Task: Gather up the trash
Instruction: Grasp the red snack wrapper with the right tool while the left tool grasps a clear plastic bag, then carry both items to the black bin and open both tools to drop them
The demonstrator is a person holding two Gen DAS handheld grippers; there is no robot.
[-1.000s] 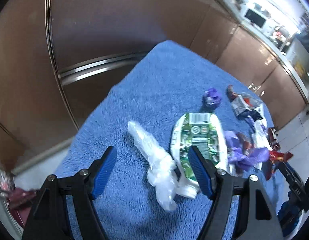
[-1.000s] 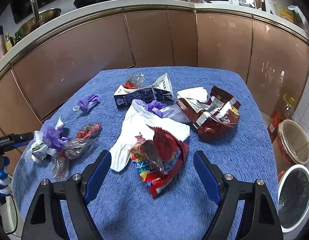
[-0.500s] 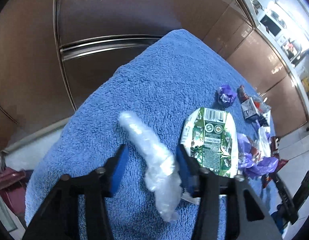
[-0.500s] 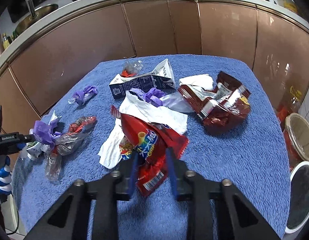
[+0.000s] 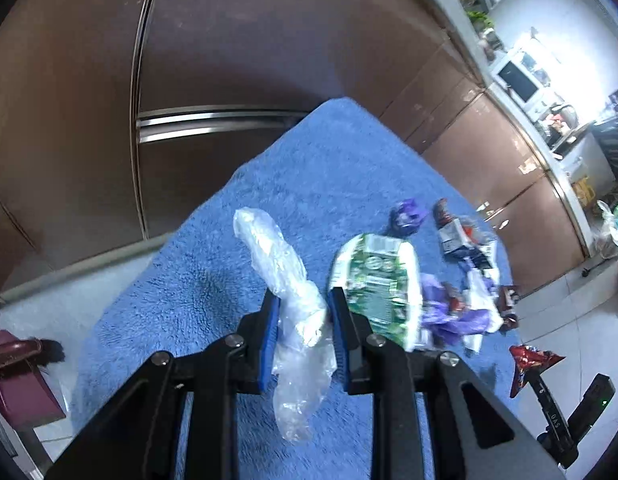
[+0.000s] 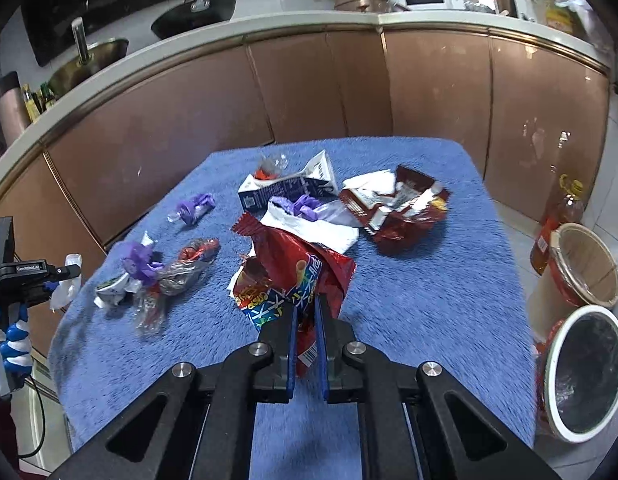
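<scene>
Left wrist view: clear plastic bag [image 5: 287,280] is clamped between the blue pads of the left gripper [image 5: 301,300], its twisted end sticking up and forward, its loose tail hanging below the pads over the blue towel [image 5: 333,168]. Green wrapper [image 5: 375,280] lies just right of the right pad, near the towel's left edge. Purple scraps [image 5: 453,312] are bunched against the green wrapper; a purple wad [image 5: 405,216] sits beyond it.

Right wrist view: red snack bag [image 6: 297,276] is pinched at its near edge by the right gripper [image 6: 305,312], jaws nearly closed on the foil, bag crumpled and raised at the towel's [image 6: 429,292] middle. White paper [image 6: 313,228] is seen just behind the bag. A dark-red wrapper [image 6: 401,212] lies toward the right edge, a blue carton [image 6: 285,188] near the far edge. Purple-and-clear scraps [image 6: 165,272] are spread along the left edge. Two bins [image 6: 585,364] stand on the floor off the right edge. The left gripper [image 6: 65,272] is visible at the left edge with clear plastic in it.
</scene>
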